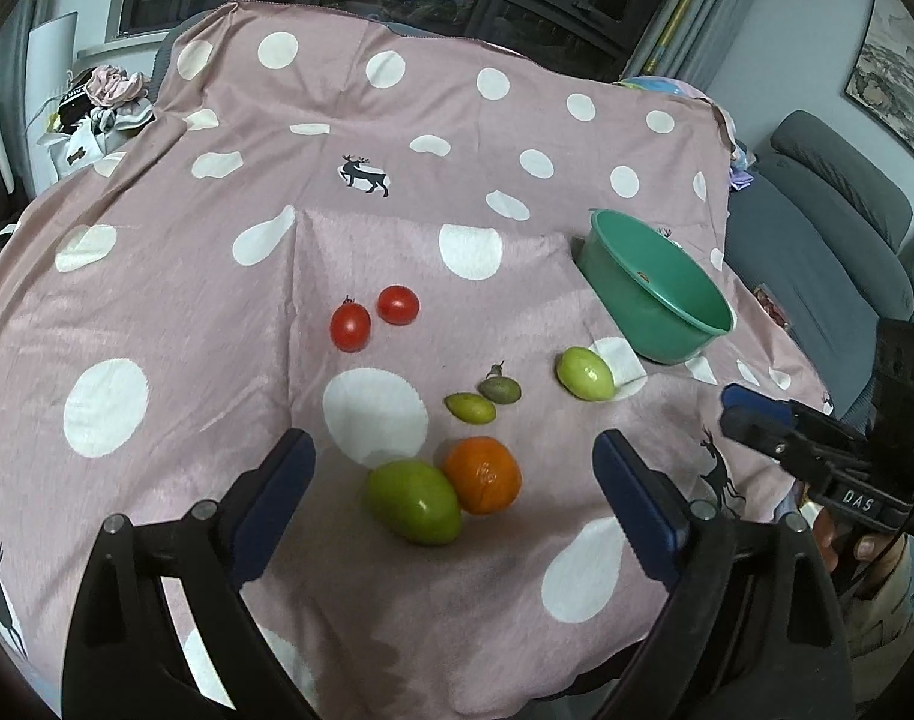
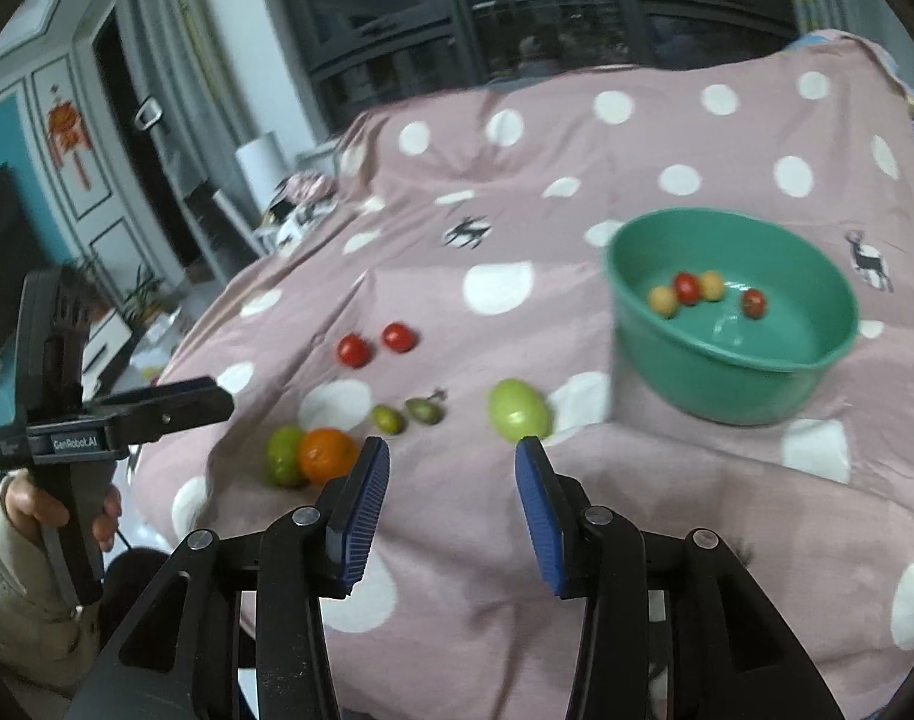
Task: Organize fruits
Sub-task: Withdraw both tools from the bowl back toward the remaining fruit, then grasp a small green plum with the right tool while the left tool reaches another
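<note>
A green bowl (image 1: 661, 294) (image 2: 739, 354) stands on the pink dotted cloth and holds several small red and yellow fruits (image 2: 688, 288). On the cloth lie two red tomatoes (image 1: 372, 315) (image 2: 375, 343), two small olive-green fruits (image 1: 484, 399) (image 2: 405, 414), a light green fruit (image 1: 584, 373) (image 2: 517, 411), and an orange (image 1: 482, 474) (image 2: 327, 453) touching a large green fruit (image 1: 413, 501) (image 2: 284, 454). My left gripper (image 1: 453, 459) is open and empty, just before the orange and green fruit. My right gripper (image 2: 452, 462) is open and empty, near the light green fruit.
The cloth (image 1: 276, 276) drapes over raised furniture with folds. A grey sofa (image 1: 829, 228) is to the right. Clutter (image 1: 96, 108) sits at the far left. Each gripper shows in the other's view, the right one (image 1: 733, 408) and the left one (image 2: 216, 399).
</note>
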